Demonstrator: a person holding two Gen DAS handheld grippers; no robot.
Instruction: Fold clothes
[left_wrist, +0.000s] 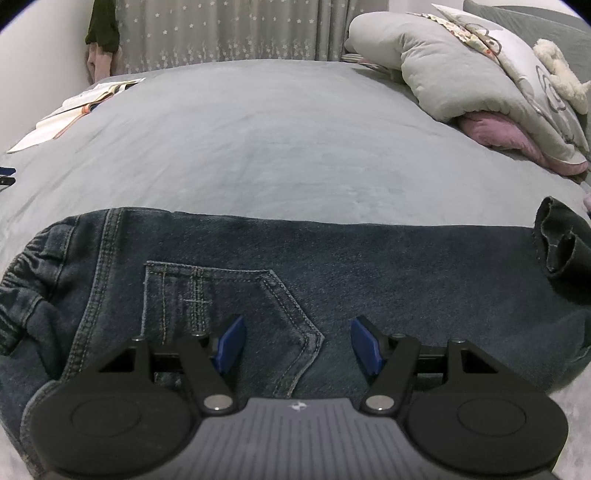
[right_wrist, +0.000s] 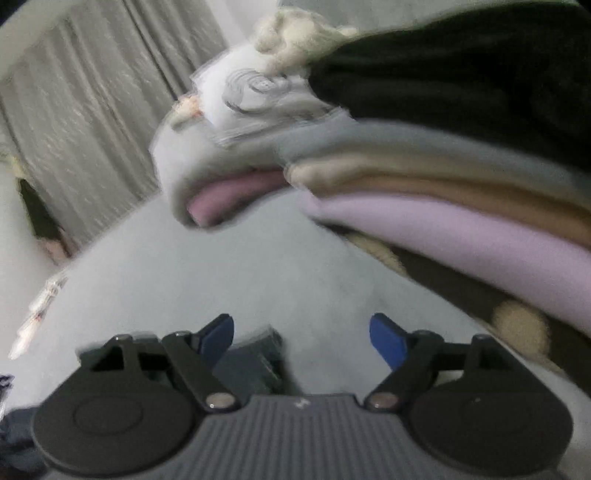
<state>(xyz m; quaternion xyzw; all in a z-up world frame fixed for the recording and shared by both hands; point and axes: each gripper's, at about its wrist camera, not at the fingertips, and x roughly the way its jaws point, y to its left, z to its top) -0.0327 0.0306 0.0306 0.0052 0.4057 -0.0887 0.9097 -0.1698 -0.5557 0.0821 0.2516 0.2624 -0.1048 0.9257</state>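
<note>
Dark blue jeans (left_wrist: 332, 266) lie flat across the grey bed (left_wrist: 258, 140), waistband at the left, back pocket (left_wrist: 236, 310) up, leg cuff (left_wrist: 561, 243) curled at the right. My left gripper (left_wrist: 297, 341) is open and empty, hovering just above the jeans by the back pocket. My right gripper (right_wrist: 303, 339) is open and empty over the grey bed (right_wrist: 221, 266); this view is blurred. A dark denim end (right_wrist: 255, 362) shows just below its left finger, not gripped.
A stack of folded clothes (right_wrist: 461, 192), black on top, then grey, beige and lilac, stands right of the right gripper. Grey pillows (left_wrist: 461, 74) with a pink cloth and a plush toy (left_wrist: 557, 70) lie at the back right. An open book (left_wrist: 77, 110) lies back left. Curtains (left_wrist: 229, 29) hang behind.
</note>
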